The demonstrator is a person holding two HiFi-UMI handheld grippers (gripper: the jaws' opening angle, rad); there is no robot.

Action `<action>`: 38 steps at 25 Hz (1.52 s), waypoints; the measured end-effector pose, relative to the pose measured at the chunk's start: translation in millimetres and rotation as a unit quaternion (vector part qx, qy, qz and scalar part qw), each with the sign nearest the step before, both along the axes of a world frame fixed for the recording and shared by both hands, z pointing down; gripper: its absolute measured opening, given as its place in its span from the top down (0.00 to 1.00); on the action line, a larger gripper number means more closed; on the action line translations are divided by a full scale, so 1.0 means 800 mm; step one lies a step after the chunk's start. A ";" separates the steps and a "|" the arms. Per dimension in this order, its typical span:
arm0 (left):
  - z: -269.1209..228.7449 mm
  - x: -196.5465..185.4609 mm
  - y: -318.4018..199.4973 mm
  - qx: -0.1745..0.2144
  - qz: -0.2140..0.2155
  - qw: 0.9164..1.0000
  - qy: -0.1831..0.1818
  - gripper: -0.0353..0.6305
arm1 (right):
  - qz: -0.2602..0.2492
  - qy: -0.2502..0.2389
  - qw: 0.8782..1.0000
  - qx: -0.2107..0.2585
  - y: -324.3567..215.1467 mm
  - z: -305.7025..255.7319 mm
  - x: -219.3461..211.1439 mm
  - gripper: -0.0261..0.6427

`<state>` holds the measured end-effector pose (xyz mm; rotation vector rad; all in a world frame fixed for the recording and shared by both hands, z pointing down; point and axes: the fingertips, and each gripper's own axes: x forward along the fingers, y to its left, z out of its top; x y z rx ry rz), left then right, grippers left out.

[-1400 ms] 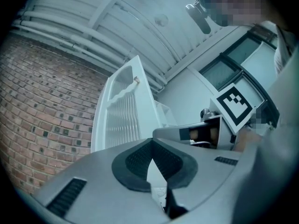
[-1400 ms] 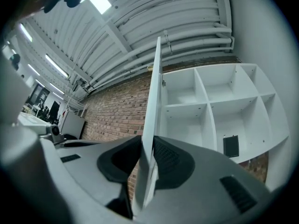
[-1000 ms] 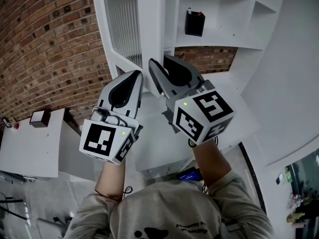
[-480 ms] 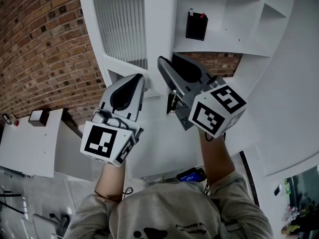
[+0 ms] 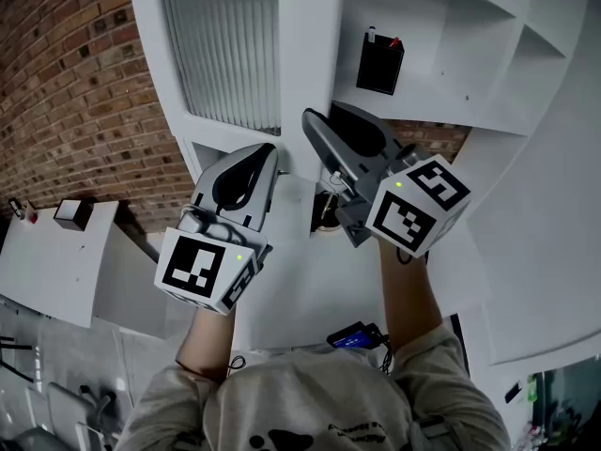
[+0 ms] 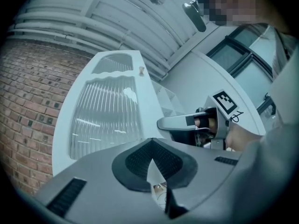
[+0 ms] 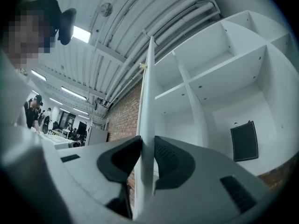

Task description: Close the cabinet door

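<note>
**Head view: door [image 5: 225, 54] moving, cabinet [image 5: 451, 26] not yet shut**

Over the past second the door's ribbed face has broadened in view, and both our tools have travelled with it. Our right tool [image 5: 324, 120] has the door's free edge between its pads, touching both sides, and its jaws are opening. Our left tool [image 5: 266, 153] is clenched on nothing, just beside the panel. The shelves and black box [image 5: 380, 62] stand exposed, so we judge the swing unfinished. With the grip loosening, a push probably comes next.
</note>
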<state>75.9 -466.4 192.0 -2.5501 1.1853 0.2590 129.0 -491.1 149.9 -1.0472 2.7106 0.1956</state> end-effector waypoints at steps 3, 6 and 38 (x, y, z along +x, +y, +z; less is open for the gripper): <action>0.000 0.010 -0.014 -0.001 -0.011 1.000 0.000 0.94 | -0.019 0.001 1.000 0.001 -0.012 -0.001 0.006 0.81; 0.001 0.016 -0.028 -0.004 -0.025 1.000 -0.001 0.94 | -0.035 0.001 0.999 0.002 -0.024 0.000 0.011 0.81; 0.005 0.061 -0.126 -0.013 0.001 1.000 -0.017 0.94 | -0.048 0.009 0.999 0.006 -0.114 0.000 0.034 0.78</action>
